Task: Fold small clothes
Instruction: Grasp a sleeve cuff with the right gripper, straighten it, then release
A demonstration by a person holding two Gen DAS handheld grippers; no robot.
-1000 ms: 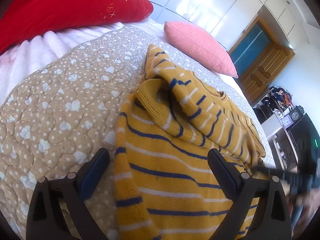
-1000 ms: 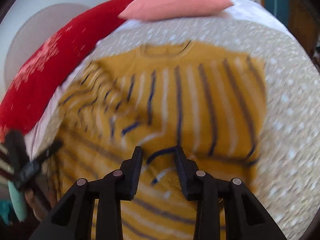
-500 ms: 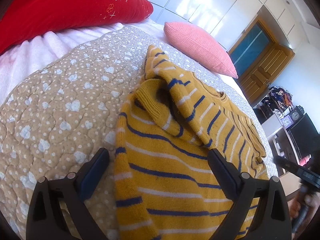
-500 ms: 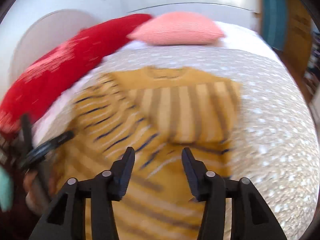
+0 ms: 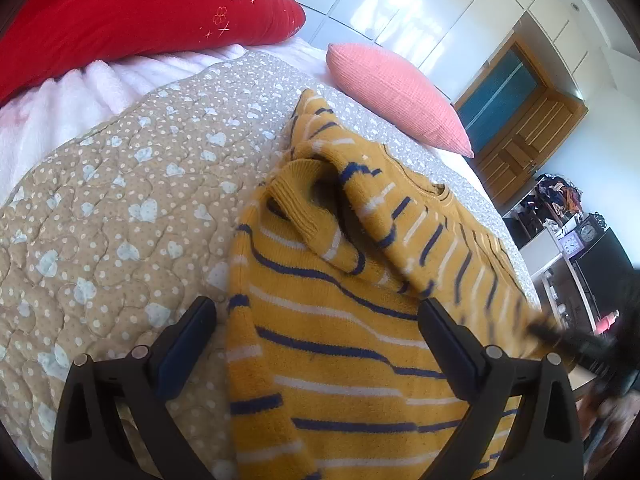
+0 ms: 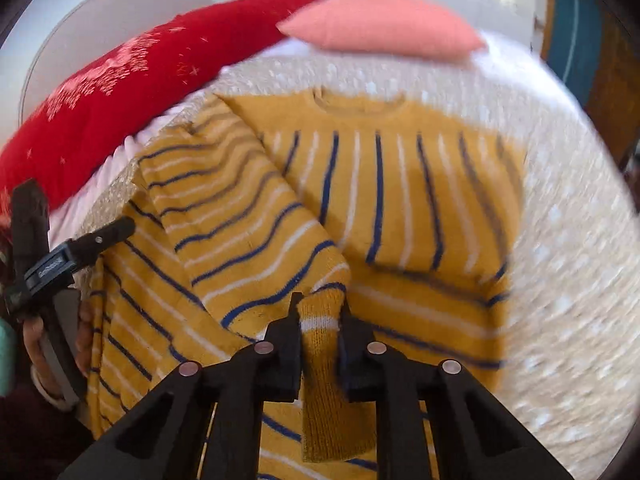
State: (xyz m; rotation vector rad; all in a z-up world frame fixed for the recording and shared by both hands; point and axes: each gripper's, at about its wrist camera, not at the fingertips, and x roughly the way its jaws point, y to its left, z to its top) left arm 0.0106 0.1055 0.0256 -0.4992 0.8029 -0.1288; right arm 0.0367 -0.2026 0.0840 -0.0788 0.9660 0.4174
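Sweater (image 6: 384, 184) cuff, seemingly pinched, between just-closing right gripper (image 6: 320, 320) jaws.

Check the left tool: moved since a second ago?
No. The left tool sits wide open over the same sweater hem, with the pink pillow in the same spot.

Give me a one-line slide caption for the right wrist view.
Right gripper, jaws just closed, pinches a fold of the yellow striped sweater on the dotted quilt.
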